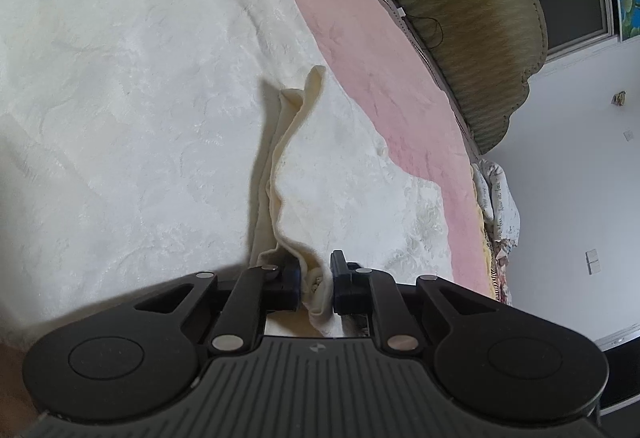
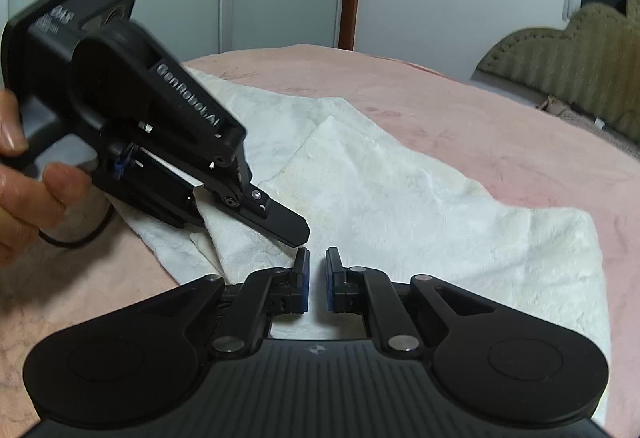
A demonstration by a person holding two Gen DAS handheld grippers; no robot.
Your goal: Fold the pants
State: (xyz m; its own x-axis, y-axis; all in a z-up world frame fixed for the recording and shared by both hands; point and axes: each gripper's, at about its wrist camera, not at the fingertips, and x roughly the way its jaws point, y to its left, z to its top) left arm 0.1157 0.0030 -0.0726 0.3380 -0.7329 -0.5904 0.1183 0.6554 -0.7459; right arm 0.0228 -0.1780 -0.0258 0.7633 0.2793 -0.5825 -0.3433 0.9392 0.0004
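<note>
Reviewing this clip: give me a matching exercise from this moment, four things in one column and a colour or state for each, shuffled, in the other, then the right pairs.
Things:
1. left gripper
2. right gripper
3. pants
4. bed cover

Colour or state:
A. pink, spread under the garment
B. jaws slightly apart, nothing between them
C. cream-white, lying partly folded on the bed
D. shut on a bunched fabric edge

Pairs: 1-D, 2-B, 3-C, 4-A

The left wrist view shows cream cloth pinched between the left gripper's pads. The right wrist view shows a bare gap between the right gripper's blue pads.
</note>
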